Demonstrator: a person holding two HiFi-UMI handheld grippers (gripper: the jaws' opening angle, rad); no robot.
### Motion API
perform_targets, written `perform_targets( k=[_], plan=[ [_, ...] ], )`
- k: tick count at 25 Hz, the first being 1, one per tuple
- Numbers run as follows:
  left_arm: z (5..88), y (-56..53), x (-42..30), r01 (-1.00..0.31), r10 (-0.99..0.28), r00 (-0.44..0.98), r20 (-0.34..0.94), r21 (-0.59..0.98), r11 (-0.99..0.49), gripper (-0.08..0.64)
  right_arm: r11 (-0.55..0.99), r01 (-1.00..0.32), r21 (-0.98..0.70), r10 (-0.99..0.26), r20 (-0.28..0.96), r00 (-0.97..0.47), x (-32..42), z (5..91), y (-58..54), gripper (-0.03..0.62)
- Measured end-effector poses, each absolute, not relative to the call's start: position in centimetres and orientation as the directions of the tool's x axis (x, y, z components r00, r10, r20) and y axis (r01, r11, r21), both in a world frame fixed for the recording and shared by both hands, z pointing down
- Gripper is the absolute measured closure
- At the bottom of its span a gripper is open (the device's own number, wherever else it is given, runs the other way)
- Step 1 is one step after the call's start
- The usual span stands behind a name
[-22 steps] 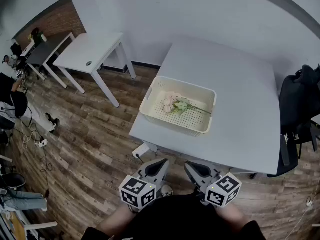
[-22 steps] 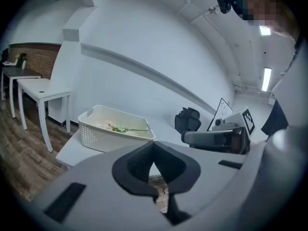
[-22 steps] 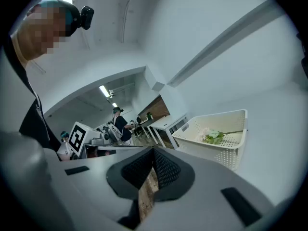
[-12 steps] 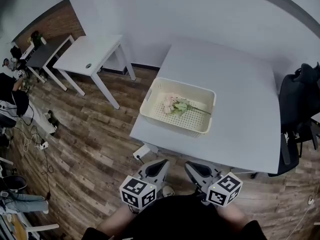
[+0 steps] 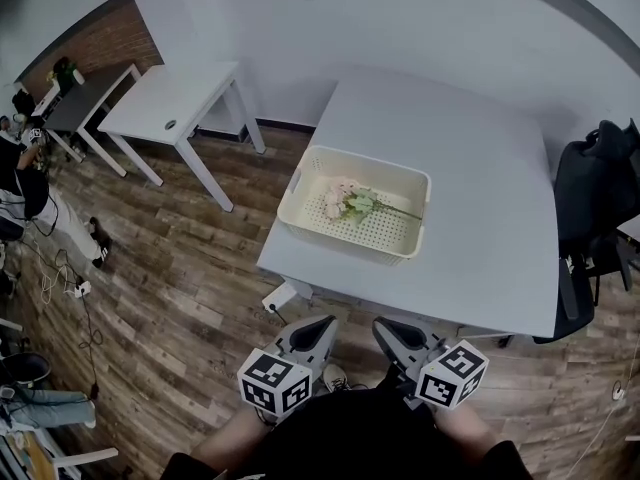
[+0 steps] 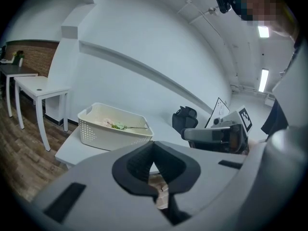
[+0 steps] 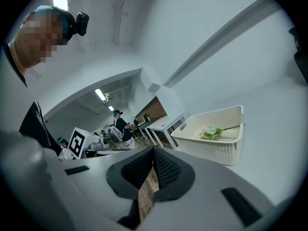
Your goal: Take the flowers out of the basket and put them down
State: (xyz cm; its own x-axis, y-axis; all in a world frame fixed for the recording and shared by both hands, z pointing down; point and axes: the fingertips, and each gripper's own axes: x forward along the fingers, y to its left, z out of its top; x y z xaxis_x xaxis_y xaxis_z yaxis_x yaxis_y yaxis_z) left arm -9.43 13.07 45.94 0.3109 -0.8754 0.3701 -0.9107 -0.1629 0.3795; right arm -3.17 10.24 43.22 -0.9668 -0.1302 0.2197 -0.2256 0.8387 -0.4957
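- Left gripper (image 5: pixel 317 327): held low, close to the person's body, off the near edge of the table and over the wood floor (image 5: pixel 170 268). In the left gripper view its jaws meet at the tips with nothing between them (image 6: pixel 153 147). Closed and empty.
- Right gripper (image 5: pixel 389 330): held beside the left one at much the same level, also short of the table edge. In the right gripper view the jaws are pressed together at the tips (image 7: pixel 153 152), and only floor shows through the gap lower down. Closed and empty.
- Basket (image 5: pixel 340 240): cream plastic with perforated walls and floor, and a handle slot in its left end. It stands on the near left part of the grey-white table (image 5: pixel 480 188), well apart from both grippers.
- Flowers (image 5: pixel 350 206): lying flat on the basket floor, with pale pink blooms toward the left, green leaves in the middle and a thin stem running to the right. They also show inside the basket in the left gripper view (image 6: pixel 118 125) and the right gripper view (image 7: pixel 211 133). Neither gripper touches them.
- Surroundings: a small white table (image 5: pixel 170 103) stands to the left across the floor, and a black chair (image 5: pixel 590 198) stands at the main table's right edge.
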Motion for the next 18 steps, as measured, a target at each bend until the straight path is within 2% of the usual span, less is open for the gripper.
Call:
perform_targets(
  k=[9,18],
  plan=[
    [45.2,13.4,-8.7,-0.904,-0.870,0.340,0.357,0.380,-0.197,0.552,0.835,-0.276,-0.476,-0.190,0.221,-0.957,-1.8,42.2,10.2,0.569],
    [44.0,11.9,-6.8,-0.920,-0.884,0.301,0.359,0.354,-0.169,0.554,0.847,-0.234,-0.478,-0.156,0.197,-0.968,-0.3,41.2,8.2,0.569]
  ],
)
